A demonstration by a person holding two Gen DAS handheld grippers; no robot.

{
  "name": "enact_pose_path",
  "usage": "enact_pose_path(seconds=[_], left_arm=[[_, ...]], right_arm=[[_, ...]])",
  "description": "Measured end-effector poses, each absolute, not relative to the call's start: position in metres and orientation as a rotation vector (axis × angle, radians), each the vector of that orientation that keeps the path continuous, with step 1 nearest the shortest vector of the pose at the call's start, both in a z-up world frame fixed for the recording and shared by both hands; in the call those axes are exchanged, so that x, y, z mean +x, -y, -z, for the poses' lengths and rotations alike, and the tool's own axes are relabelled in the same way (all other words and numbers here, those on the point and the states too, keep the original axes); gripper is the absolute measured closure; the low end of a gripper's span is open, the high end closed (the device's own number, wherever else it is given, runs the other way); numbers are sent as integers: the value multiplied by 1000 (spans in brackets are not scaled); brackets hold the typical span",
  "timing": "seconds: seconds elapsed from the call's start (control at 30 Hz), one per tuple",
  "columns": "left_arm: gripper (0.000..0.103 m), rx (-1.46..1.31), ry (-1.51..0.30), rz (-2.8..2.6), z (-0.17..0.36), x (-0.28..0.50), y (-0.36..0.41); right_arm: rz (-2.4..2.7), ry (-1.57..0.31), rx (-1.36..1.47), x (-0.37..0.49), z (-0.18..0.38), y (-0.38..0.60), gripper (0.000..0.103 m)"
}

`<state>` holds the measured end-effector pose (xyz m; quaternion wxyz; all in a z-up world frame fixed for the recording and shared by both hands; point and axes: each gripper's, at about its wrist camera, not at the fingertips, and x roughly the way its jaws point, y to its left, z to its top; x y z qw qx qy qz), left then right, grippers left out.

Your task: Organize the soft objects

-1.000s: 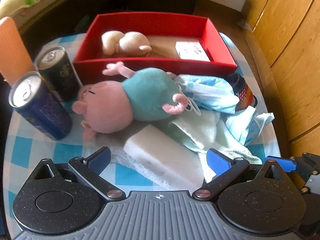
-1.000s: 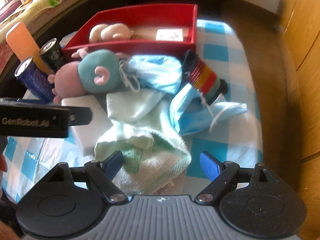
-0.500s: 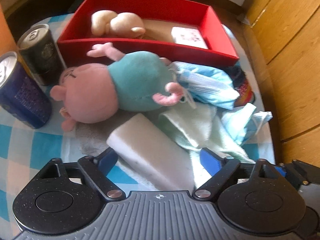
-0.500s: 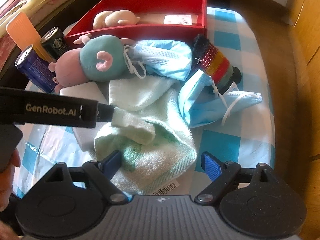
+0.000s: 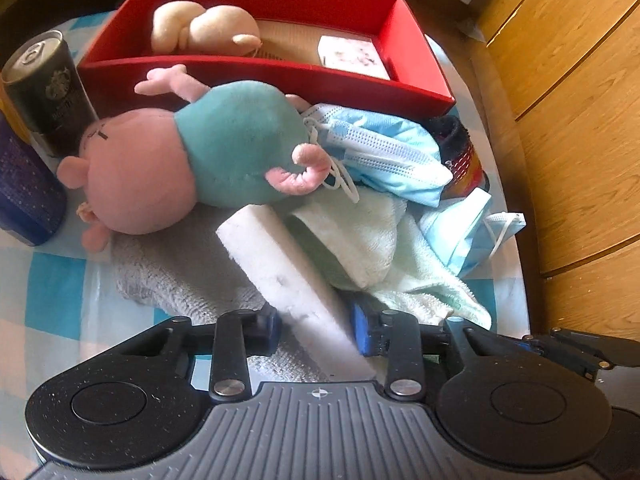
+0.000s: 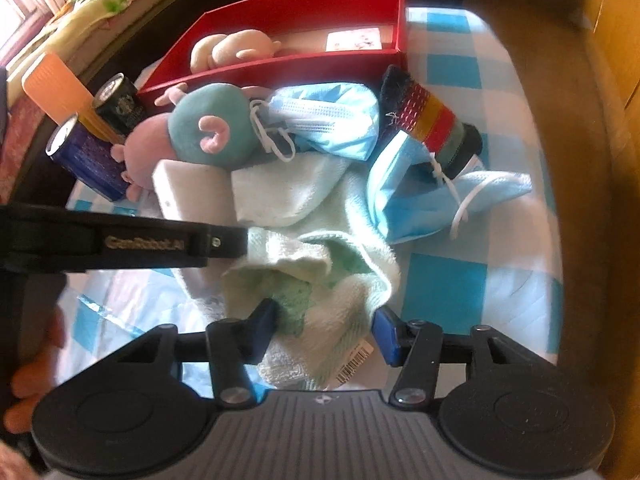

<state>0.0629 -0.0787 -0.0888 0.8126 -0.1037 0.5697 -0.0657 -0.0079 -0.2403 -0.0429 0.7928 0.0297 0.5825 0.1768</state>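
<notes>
Your white sponge block [image 5: 280, 268] lies in front of the red box [image 5: 416, 60], just below the pink pig toy [image 5: 192, 156] and touching the green towel [image 5: 372, 240]. It looks light and squashy, so it should give under pressure; take it across its narrow width near the close end, and squeeze only enough to lift. Your left claw [image 5: 316, 328] straddles that end now, its blue pads part closed and touching or almost touching the block's two sides; a firm clamp cannot be confirmed. The towel, limp and likely to trail, sits in front of the box too. Your right claw [image 6: 326, 328] is partly closed around a bunched fold of it.
</notes>
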Motion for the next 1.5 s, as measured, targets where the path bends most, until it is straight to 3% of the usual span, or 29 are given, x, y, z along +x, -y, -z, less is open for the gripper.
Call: enact_pose_path(seconds=[0.3,0.47,0.6,0.67,0.73,0.8,0.9,0.97,1.1,1.17,1.23,1.33,1.5], left_arm=[[73,-231,-1179,171,73,52,67],[76,-268,-1144,183,58,43,51],[77,-248,-1163,178,63,43,51],[76,-251,-1188,176,71,44,52],[73,-225,-1201,163,79,47,57],[71,-198,-1203,149,85,50,60],[67,-169,-1222,117,98,57,64],[67,-180,-1235,111,102,59,63],[68,-216,-1218,128,93,59,58],[70,-209,-1225,135,92,58,59],[74,-200,-1239,139,94,56,62],[77,-184,-1247,151,93,51,62],[77,-200,-1225,169,81,41,53]], right_arm=[[-392,-1231,82,-7,34,242,75],[-440,-1227,138,-11,26,246,103],[-429,-1246,144,-12,29,249,103],[-397,-1264,129,-13,37,245,92],[-383,-1289,109,-11,45,239,70],[-394,-1291,125,-10,48,236,63],[-403,-1281,154,-7,51,234,61],[-389,-1289,164,-4,56,233,47],[-398,-1300,257,-2,55,243,45],[-417,-1295,297,0,56,242,51],[-443,-1317,310,1,59,236,82],[-492,-1316,305,-1,57,226,99],[-534,-1284,307,-8,43,230,103]])
